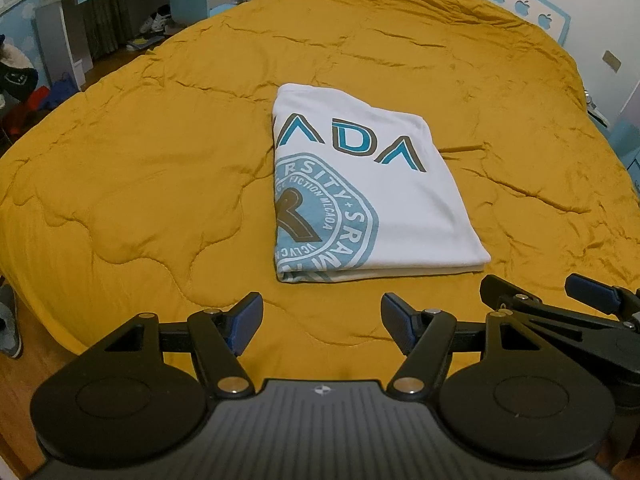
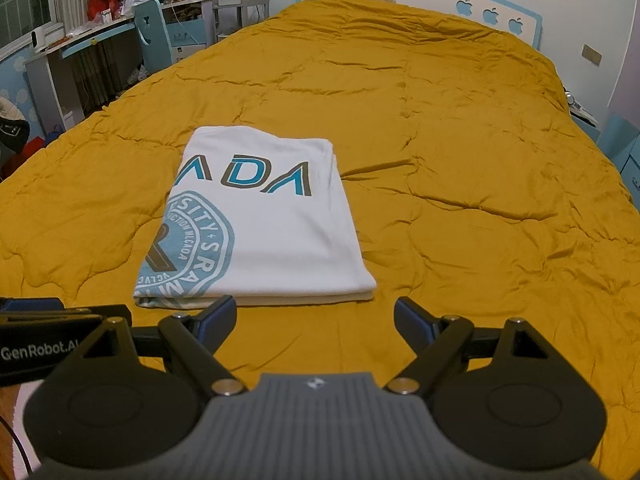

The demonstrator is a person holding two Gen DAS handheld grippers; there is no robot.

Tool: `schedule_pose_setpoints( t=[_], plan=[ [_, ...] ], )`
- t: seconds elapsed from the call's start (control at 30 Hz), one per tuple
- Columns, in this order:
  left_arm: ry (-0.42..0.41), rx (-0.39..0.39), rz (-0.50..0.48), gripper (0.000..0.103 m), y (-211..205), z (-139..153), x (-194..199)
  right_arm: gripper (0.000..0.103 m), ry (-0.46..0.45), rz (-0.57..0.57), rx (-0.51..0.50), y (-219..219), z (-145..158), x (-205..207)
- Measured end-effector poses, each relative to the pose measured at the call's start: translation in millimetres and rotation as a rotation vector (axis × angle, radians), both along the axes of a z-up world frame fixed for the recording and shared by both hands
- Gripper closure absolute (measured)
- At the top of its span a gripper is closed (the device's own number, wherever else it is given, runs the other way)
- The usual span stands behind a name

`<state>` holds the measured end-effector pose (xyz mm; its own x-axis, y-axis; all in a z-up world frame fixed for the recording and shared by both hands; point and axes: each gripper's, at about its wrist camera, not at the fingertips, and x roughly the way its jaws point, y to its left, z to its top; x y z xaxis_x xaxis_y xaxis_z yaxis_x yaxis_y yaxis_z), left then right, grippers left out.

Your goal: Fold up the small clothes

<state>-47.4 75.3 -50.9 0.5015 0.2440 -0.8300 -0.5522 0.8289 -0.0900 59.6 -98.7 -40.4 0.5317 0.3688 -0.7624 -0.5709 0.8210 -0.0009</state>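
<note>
The white T-shirt (image 1: 360, 184) lies folded at twelve o'clock on the yellow quilt (image 1: 140, 160); left gripper (image 1: 322, 326) and right gripper (image 2: 314, 326) gape wide, empty; folding looks finished, perhaps one more halving

Dim warm indoor light, soft shadows, sharp focus, strong fisheye bending, dark corner vignetting

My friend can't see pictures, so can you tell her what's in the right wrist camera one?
A folded white T-shirt with a blue printed logo lies flat on a mustard-yellow quilt covering a bed. In front, the right gripper is open and empty, just short of the shirt's near edge.
</note>
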Motion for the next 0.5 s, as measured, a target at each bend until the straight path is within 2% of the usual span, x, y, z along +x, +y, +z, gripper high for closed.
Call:
schedule_pose_setpoints(
  t=[0.33,0.5],
  plan=[
    [0.002,0.004,0.002,0.024,0.6,0.3,0.0,0.021,0.003,0.001,-0.007,2.5,-0.7,-0.8],
    [0.008,0.06,-0.012,0.024,-2.8,0.5,3.0,0.021,0.003,0.0,-0.019,3.9,-1.4,-1.9]
  ],
)
